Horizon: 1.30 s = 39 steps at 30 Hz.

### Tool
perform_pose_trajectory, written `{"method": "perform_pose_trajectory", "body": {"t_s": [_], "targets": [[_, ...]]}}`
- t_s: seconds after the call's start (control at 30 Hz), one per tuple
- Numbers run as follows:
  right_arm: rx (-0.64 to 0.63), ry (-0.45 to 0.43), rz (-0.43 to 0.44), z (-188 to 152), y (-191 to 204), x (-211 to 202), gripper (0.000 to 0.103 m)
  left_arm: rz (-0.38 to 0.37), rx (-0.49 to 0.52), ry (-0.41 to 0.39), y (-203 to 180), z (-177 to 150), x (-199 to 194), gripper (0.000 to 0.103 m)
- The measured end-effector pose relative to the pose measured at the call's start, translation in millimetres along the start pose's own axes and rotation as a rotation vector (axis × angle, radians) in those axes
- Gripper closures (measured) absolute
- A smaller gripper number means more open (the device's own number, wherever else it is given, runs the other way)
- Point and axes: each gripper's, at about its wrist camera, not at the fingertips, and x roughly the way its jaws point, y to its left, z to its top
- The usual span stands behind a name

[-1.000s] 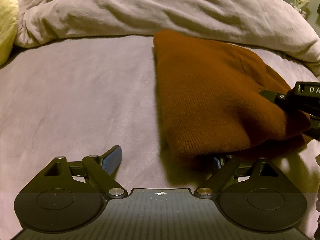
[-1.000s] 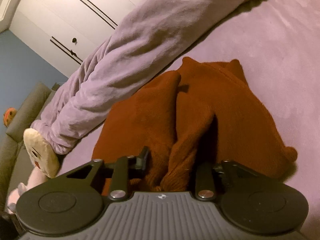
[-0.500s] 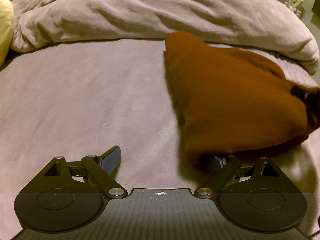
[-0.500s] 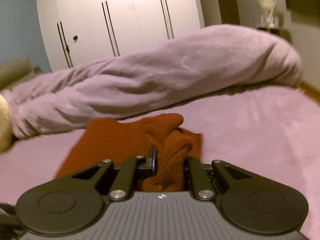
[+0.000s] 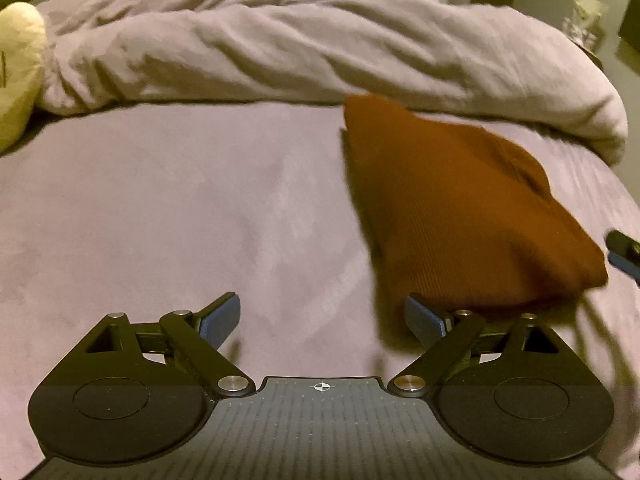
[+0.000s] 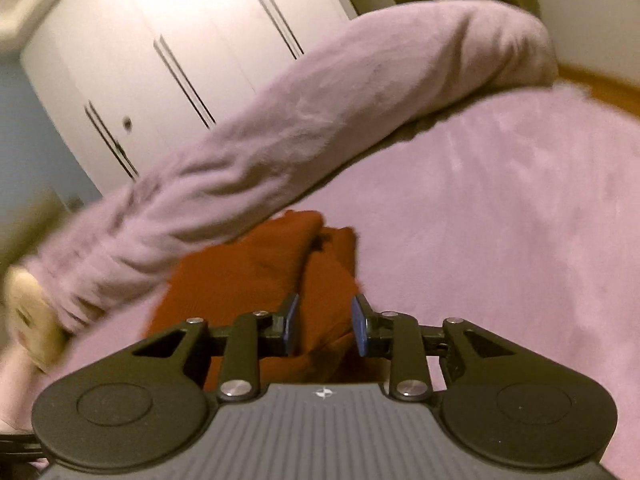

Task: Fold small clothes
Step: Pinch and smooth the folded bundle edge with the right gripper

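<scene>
- The bed [image 5: 168,208] filled most of what I saw, covered in a pale purple sheet.
- A rolled-up duvet [image 5: 320,48] of the same colour lay across the far side of the bed.
- Behind it, in the right wrist view, stood a white wardrobe [image 6: 168,52] with dark vertical handles.
- The sweater [image 5: 460,216], rust brown and knitted, lay bunched on the sheet to the right of the left wrist view, its far tip close to the duvet.
- In the right wrist view the sweater [image 6: 256,276] showed as two folds side by side.
- A cream soft toy [image 5: 18,68] sat at the left end of the duvet.
- My left gripper [image 5: 322,318] had its jaws spread wide over bare sheet; the right-hand pad sat just beside the sweater's near edge, and I could not tell whether it touched.
- My right gripper [image 6: 325,326] had its jaws parted, with sweater cloth showing in the gap; the pads did not look pressed onto it.
</scene>
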Motion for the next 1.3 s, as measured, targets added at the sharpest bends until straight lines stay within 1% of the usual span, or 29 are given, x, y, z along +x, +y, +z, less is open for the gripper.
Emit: {"method": "perform_pose_trajectory", "body": {"t_s": [0.07,0.1,0.17,0.2,0.23,0.27,0.3,0.33,0.4,0.43,0.47,0.5,0.53,0.6,0.67,0.73,0.9,0.97,1.07,1.17,1.23,1.3], "targets": [[0.030,-0.006,0.054,-3,4,-4,0.076,0.011,-0.009,0.002,-3,5,4,0.009],[0.016,0.005,0.076,-4,9,1,0.076,0.012,-0.009,0.004,-5,8,6,0.009],[-0.062,0.040,0.064,-5,22,18,0.075,0.021,0.007,0.004,-12,10,9,0.009],[-0.092,0.075,0.057,-6,26,31,0.071,0.028,0.018,0.001,-15,11,9,0.009],[-0.093,0.117,0.046,-6,26,42,0.068,0.031,0.027,-0.002,-17,11,10,0.009],[-0.090,0.153,0.049,-6,27,53,0.063,0.033,0.035,-0.002,-18,11,11,0.009],[-0.091,0.173,0.078,-6,28,62,0.058,0.033,0.038,-0.001,-18,11,11,0.009],[-0.091,0.183,0.100,-4,28,69,0.057,0.033,0.041,-0.001,-19,12,11,0.009],[-0.044,0.209,0.146,1,27,80,0.057,0.037,0.041,0.003,-19,13,12,0.009],[-0.003,0.221,0.160,4,23,84,0.062,0.039,0.038,0.004,-20,15,12,0.009],[0.033,0.224,0.167,7,19,88,0.090,0.042,0.036,0.001,-20,16,10,0.009],[0.050,0.224,0.176,10,15,91,0.092,0.046,0.035,-0.006,-21,16,8,0.009],[0.040,0.211,0.167,11,16,90,0.093,0.053,0.038,-0.015,-22,18,5,0.009],[-0.088,0.128,0.104,15,29,75,0.093,0.055,0.045,-0.036,-24,20,2,0.009],[-0.189,0.043,0.037,15,40,61,0.093,0.043,0.046,-0.036,-28,24,3,0.009],[-0.282,0.013,-0.029,11,47,58,0.093,0.029,0.051,-0.032,-33,26,4,0.009],[-0.319,0.070,-0.073,-5,36,77,0.092,0.017,0.088,-0.008,-48,29,14,0.007],[-0.334,0.070,-0.072,-9,30,82,0.091,0.036,0.112,0.018,-53,28,25,0.005],[-0.368,0.086,-0.063,-7,28,85,0.088,0.035,0.106,0.043,-54,27,35,0.004],[-0.365,0.110,-0.049,1,30,83,0.087,0.042,0.104,0.041,-53,26,33,0.004],[-0.330,0.091,-0.038,7,30,71,0.086,0.042,0.094,0.039,-51,26,31,0.005],[-0.315,0.040,-0.035,9,31,56,0.085,0.043,0.080,0.034,-49,27,26,0.005]]}}
